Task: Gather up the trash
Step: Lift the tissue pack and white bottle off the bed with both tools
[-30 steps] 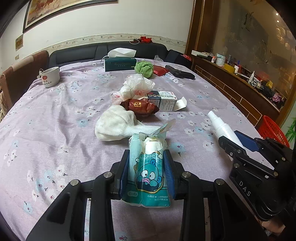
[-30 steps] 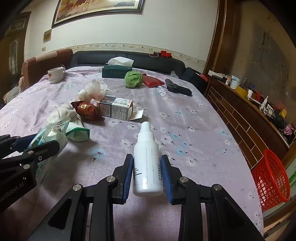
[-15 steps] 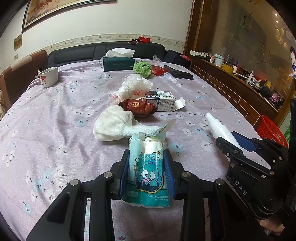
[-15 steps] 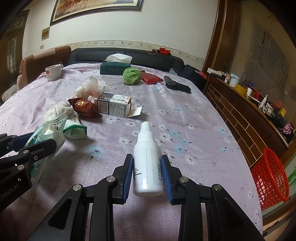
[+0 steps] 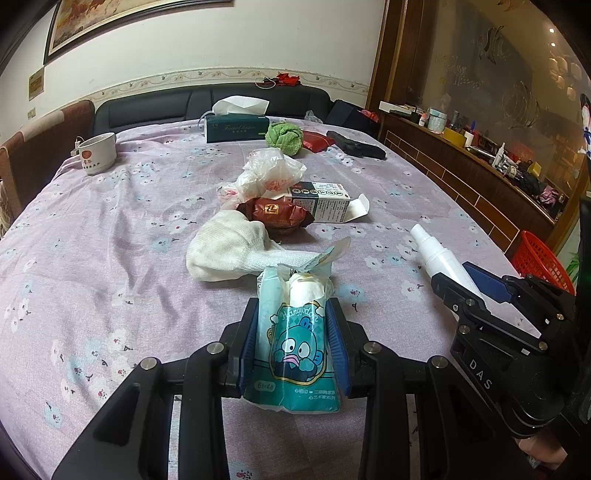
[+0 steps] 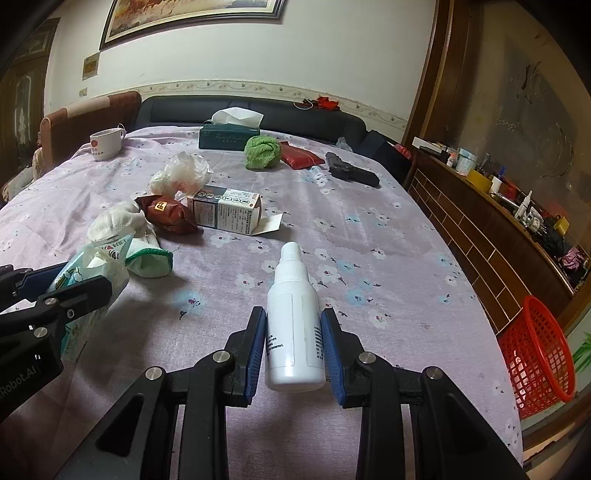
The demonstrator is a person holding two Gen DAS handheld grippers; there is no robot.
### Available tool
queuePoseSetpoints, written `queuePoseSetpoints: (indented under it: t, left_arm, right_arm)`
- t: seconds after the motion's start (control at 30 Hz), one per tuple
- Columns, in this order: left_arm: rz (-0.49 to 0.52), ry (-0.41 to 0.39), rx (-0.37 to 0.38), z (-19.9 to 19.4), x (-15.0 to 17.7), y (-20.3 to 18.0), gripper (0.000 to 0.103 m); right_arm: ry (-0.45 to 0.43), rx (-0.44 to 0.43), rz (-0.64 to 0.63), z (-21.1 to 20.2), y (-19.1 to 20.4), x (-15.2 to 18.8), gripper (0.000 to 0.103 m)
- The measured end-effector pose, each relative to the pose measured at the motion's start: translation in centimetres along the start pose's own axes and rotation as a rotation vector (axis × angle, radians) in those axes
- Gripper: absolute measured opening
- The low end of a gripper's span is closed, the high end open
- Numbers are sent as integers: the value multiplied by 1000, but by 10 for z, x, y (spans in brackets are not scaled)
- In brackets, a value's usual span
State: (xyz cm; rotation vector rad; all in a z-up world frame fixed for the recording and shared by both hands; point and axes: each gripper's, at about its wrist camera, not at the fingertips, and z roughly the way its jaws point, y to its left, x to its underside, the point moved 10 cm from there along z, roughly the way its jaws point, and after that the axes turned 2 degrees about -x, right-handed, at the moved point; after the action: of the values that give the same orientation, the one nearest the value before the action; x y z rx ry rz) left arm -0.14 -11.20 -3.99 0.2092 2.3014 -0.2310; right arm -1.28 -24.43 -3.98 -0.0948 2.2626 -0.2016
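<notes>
Above a floral tablecloth (image 6: 369, 229), a tissue pack (image 5: 297, 347) is clamped in the left gripper (image 5: 293, 347) and a white spray bottle (image 6: 293, 325) in the right gripper (image 6: 293, 347).

Lived-in home, sitting or dining room by the look of it. Large table (image 5: 92, 236) under a lilac floral cloth, dark leather sofa (image 5: 258, 101) along its far side against the wall, upholstered chair (image 6: 88, 118) at far left. Framed painting (image 6: 192, 14) high on the cream wall above a patterned border. Tissue box (image 5: 236, 125) and mug (image 5: 98, 151) at the table's far end. Wooden counter (image 6: 491, 221) crowded with household clutter on the right, red plastic basket (image 6: 535, 350) on the floor below it.
</notes>
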Motion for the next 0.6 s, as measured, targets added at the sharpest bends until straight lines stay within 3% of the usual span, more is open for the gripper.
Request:
queuePoseSetpoints:
  t: [0.6]
  left_arm:
    - [18,-9,-15,-3,0,-3,33]
  right_arm:
    - [-51,14,14,-21,-11,-5,33]
